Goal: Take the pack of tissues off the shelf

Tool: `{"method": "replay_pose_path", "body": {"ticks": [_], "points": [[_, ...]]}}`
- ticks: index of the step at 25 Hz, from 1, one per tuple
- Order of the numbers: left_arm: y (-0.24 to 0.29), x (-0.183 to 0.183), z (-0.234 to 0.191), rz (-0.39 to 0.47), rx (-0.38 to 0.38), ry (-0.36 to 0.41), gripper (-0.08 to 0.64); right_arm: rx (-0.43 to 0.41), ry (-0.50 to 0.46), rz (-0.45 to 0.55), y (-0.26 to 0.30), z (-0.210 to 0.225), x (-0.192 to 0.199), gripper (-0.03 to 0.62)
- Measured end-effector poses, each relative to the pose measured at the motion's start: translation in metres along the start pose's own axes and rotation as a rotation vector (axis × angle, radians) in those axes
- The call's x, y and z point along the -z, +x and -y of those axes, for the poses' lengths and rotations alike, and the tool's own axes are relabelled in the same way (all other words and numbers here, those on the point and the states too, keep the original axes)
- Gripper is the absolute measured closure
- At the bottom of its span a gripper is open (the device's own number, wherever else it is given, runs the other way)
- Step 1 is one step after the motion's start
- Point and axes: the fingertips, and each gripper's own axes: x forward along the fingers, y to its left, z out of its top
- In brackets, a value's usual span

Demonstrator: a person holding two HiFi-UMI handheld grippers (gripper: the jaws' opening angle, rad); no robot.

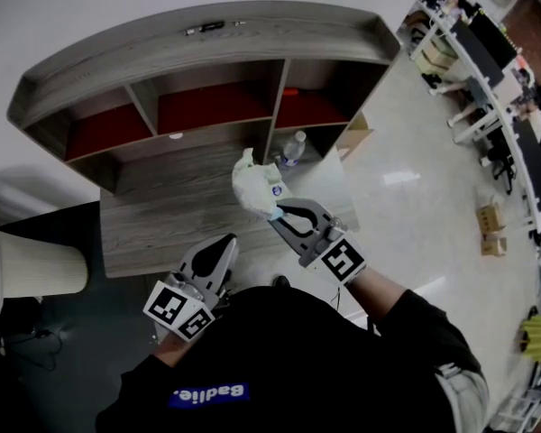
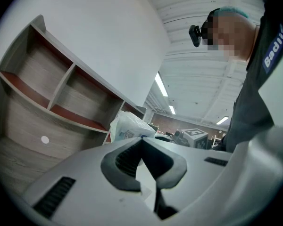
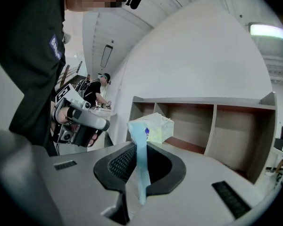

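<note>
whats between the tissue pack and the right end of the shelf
A plastic bottle stands there, just past the tissue pack, in the head view.

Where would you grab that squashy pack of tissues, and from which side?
Grip the pack of tissues by its flat sealed end, coming end-on from the person's side, as the right gripper does. That thin flap fits between narrow jaws. The body looks puffy and wider, so it is likelier to slip.
</note>
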Motion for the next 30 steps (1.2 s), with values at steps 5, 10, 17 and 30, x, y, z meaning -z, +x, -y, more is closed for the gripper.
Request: {"method": "replay_pose_path", "body": {"ticks": [5,10,17,30], "points": [[0.001,0.001,0.001,-0.005,0.0,0.002,0.563,-0.008,0.092,0.009,-0.002,-0.003,0.003,0.531],[0.002,0.001,0.0,-0.007,-0.001,0.004,0.562,-0.014,0.143,0.014,-0.001,-0.008,0.008,0.531],[0.004,0.0,-0.002,-0.005,-0.002,0.011,0.562,-0.02,0.183,0.01,0.0,-0.007,0.012,0.531],[0.005,-0.004,-0.008,0.001,-0.016,0.008,0.562,-0.042,0.225,0.005,0.009,-0.012,0.014,0.531]]}}
